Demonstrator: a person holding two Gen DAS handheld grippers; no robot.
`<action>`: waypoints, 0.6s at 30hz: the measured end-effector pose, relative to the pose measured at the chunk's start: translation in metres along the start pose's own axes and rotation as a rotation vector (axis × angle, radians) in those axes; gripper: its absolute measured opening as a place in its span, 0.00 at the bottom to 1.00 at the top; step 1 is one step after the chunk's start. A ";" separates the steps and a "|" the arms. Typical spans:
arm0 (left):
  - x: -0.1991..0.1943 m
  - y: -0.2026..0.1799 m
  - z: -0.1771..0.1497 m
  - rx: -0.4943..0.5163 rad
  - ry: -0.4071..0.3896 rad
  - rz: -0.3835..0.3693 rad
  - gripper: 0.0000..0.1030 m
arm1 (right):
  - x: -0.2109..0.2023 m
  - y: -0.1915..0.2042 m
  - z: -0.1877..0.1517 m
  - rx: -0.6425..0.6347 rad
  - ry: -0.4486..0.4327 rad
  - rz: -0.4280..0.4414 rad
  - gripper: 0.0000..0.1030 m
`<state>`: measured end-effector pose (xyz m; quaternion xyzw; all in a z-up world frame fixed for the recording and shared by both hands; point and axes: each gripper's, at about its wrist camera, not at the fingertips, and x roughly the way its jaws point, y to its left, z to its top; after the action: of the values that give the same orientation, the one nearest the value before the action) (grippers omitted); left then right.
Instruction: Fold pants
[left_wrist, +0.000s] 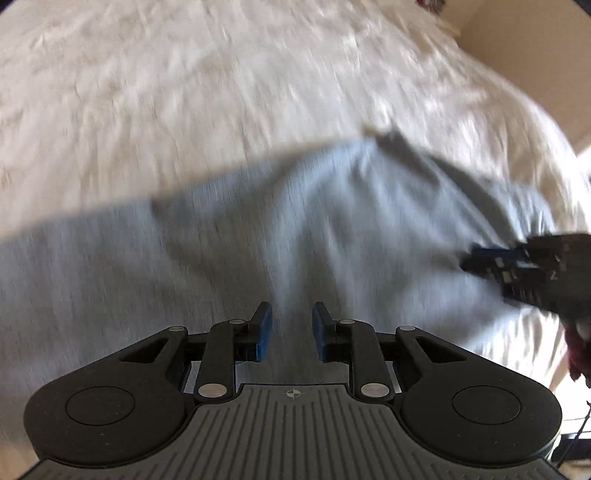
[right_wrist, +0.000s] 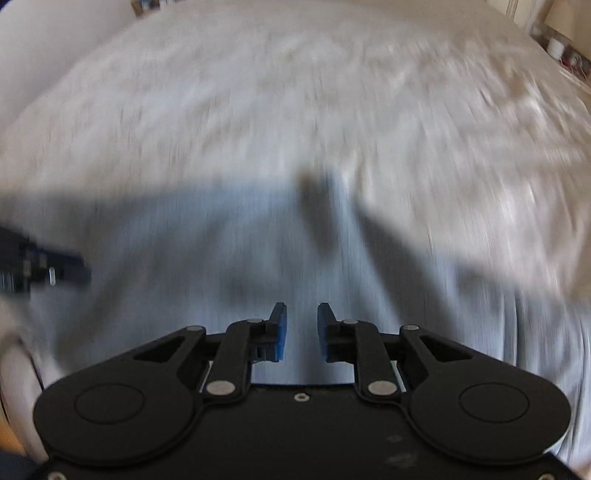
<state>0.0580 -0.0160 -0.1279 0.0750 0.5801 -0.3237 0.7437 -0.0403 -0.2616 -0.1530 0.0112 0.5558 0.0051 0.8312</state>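
Light grey-blue pants (left_wrist: 332, 221) lie spread on a white bed; they also fill the near half of the right wrist view (right_wrist: 221, 251). Both views are motion-blurred. My left gripper (left_wrist: 291, 332) hovers over the pants with its blue pads apart and nothing between them. My right gripper (right_wrist: 302, 332) is likewise open and empty above the pants. The right gripper shows at the right edge of the left wrist view (left_wrist: 476, 258), and the left gripper at the left edge of the right wrist view (right_wrist: 74, 273).
The white wrinkled bedcover (left_wrist: 184, 92) stretches beyond the pants, also in the right wrist view (right_wrist: 295, 92). A beige wall (left_wrist: 535, 55) lies at the far right. A dark red cloth (left_wrist: 578, 354) hangs at the right edge.
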 end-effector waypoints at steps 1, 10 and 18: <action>0.004 -0.001 -0.006 0.010 0.035 0.010 0.24 | 0.000 0.002 -0.016 -0.005 0.041 -0.005 0.19; -0.009 0.003 -0.026 0.048 0.060 0.049 0.25 | -0.050 -0.004 -0.072 0.219 -0.026 -0.027 0.36; -0.005 -0.016 -0.020 0.096 0.015 0.029 0.26 | -0.077 -0.084 -0.097 0.698 -0.144 -0.273 0.44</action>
<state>0.0323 -0.0168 -0.1254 0.1216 0.5683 -0.3398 0.7395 -0.1592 -0.3458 -0.1212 0.2198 0.4606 -0.2960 0.8074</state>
